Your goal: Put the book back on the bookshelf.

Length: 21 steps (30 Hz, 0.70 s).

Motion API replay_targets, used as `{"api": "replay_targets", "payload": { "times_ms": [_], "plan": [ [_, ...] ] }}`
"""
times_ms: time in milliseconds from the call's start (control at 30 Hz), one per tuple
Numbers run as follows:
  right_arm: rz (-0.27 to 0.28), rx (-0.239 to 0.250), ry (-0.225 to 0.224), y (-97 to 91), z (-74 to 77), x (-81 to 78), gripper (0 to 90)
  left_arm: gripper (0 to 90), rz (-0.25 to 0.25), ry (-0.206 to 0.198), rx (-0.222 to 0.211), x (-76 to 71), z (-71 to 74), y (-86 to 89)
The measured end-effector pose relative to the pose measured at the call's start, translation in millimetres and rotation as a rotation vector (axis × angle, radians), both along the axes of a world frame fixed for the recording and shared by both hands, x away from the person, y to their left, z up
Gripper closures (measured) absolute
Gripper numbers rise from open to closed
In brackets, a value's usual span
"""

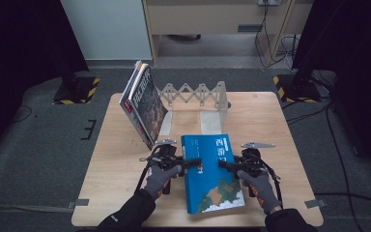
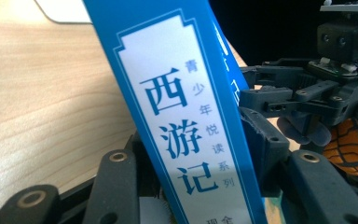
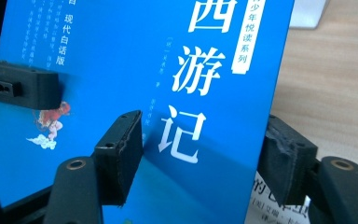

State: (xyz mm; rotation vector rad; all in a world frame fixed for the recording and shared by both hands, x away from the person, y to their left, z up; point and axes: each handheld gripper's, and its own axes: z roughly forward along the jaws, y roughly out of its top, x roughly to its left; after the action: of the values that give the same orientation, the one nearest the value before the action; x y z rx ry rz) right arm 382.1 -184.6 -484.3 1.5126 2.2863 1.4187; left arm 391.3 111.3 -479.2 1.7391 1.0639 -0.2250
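A blue book (image 1: 212, 174) with white Chinese title characters lies near the front of the wooden table (image 1: 270, 125). My left gripper (image 1: 195, 163) is shut on its spine edge, which fills the gap between the jaws in the left gripper view (image 2: 182, 116). My right gripper (image 1: 222, 164) is shut on the opposite edge, one pad on the blue cover (image 3: 121, 56) and the other under the book. In the right gripper view the left gripper's jaw (image 3: 28, 86) presses on the cover at the far side. The right gripper (image 2: 284, 100) appears beyond the book in the left gripper view.
Dark-covered books (image 1: 142, 104) lean together at the back left of the table. A pale folding lattice rack (image 1: 198, 94) stands along the back edge, with a white upright plate (image 1: 211, 121) in front of it. Black stands with striped bases flank the table.
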Motion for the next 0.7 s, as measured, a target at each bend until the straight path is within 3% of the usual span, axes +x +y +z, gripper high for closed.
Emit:
{"api": "replay_targets", "payload": {
  "times_ms": [200, 333, 567, 700],
  "plan": [
    [-0.012, 0.041, -0.035, -3.3, 7.5, -1.2, 39.3, 55.4, 0.0, -0.021, -0.015, 0.7, 9.2, 0.7],
    [-0.016, 0.042, -0.052, -3.0, 11.6, 0.0, 39.3, 56.3, 0.009, -0.034, -0.022, 1.4, 14.1, 0.6],
    [-0.025, 0.085, -0.091, -5.7, 22.6, 0.1, 41.1, 58.2, 0.014, -0.084, -0.055, 0.4, 24.8, 3.0],
    [-0.024, 0.067, -0.115, -4.9, 23.5, -2.8, 41.8, 58.0, 0.004, -0.1, -0.05, -2.2, 24.9, 2.1]
  ]
}}
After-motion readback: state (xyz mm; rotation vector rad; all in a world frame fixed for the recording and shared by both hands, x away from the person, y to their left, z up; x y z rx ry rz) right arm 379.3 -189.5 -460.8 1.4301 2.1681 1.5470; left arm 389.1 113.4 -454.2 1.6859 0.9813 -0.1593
